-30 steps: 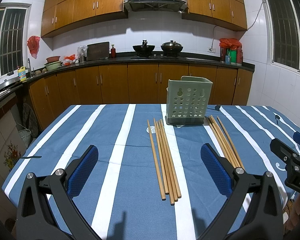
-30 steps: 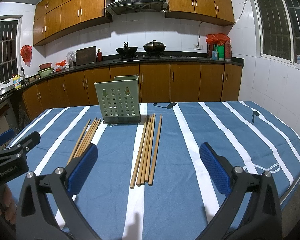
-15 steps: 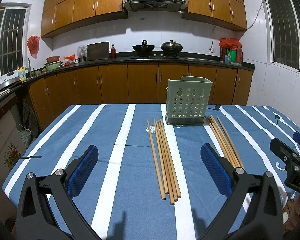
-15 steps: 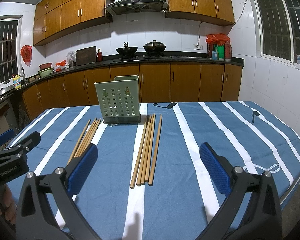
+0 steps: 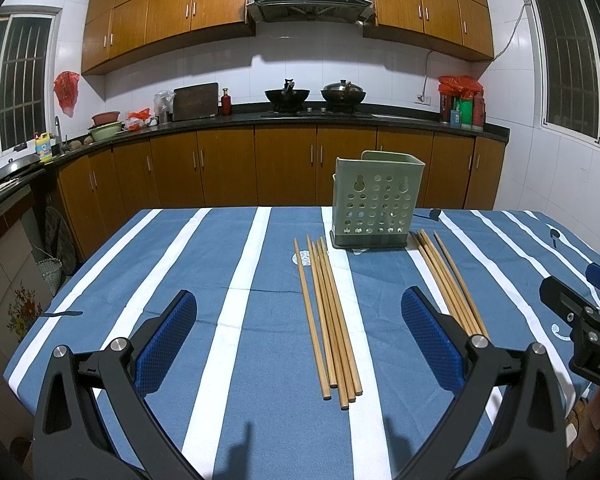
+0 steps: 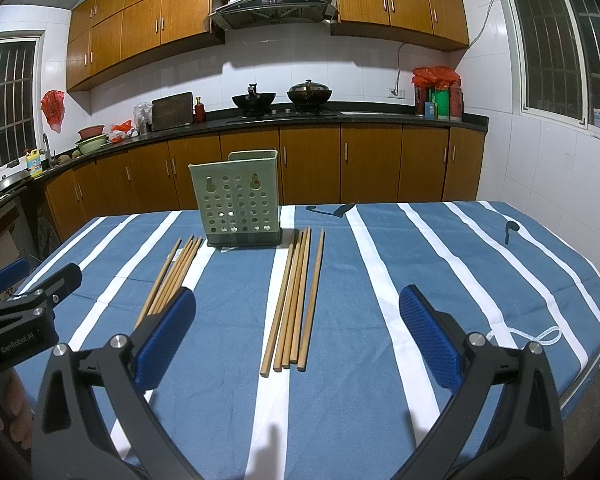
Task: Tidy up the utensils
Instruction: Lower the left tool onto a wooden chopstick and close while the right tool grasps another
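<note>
A pale green perforated utensil holder [image 5: 376,199] [image 6: 239,198] stands upright near the table's far edge. Two bundles of several wooden chopsticks lie flat in front of it. The left bundle [image 5: 329,316] [image 6: 171,276] lies straight ahead of my left gripper [image 5: 299,328], which is open and holds nothing. The right bundle [image 5: 448,280] [image 6: 294,296] lies ahead of my right gripper [image 6: 298,330], also open, with nothing between its blue pads. Each gripper shows at the edge of the other's view.
The table wears a blue cloth with white stripes [image 5: 228,288] [image 6: 440,264]. Beyond it run wooden kitchen cabinets [image 5: 228,168] and a dark counter with pots [image 5: 342,96]. A person's hand [image 6: 8,412] holds the left gripper at the lower left.
</note>
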Demonstrator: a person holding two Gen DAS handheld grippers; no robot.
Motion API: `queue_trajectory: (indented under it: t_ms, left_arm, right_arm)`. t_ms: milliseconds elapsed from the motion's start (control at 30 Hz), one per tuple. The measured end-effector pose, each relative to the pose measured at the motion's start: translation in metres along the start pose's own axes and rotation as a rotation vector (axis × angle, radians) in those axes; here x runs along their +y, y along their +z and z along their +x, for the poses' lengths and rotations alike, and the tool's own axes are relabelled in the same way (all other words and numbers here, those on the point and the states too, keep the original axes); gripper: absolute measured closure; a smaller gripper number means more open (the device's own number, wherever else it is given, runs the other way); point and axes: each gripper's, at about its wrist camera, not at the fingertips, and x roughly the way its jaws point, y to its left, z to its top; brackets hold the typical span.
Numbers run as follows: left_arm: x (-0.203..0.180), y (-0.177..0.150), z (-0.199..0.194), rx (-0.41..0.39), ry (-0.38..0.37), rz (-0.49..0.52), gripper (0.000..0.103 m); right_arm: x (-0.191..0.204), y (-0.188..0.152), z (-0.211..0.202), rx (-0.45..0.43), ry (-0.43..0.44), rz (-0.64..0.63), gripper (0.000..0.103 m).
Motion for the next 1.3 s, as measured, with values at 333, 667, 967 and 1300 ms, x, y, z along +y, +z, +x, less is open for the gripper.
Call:
queue_trajectory:
  t_ms: [333, 667, 967, 1300]
  left_arm:
    - [0.0, 0.0, 0.0, 0.004, 0.001, -0.001, 0.002]
    - [0.007, -0.004, 0.029, 0.092, 0.025, -0.019, 0.002]
    - [0.028, -0.011, 0.065, 0.216, 0.044, -0.069, 0.011]
    - [0.026, -0.019, 0.103, 0.369, -0.044, -0.068, 0.053]
  right_arm:
    - [0.0, 0.0, 0.002, 0.003, 0.0, 0.002, 0.004]
    - [-0.017, 0.003, 0.029, 0.068, -0.022, 0.042, 0.004]
    - [-0.039, -0.001, 0.098, 0.289, -0.044, 0.09, 0.05]
    - [-0.025, -0.012, 0.155, 0.425, 0.018, 0.075, 0.072]
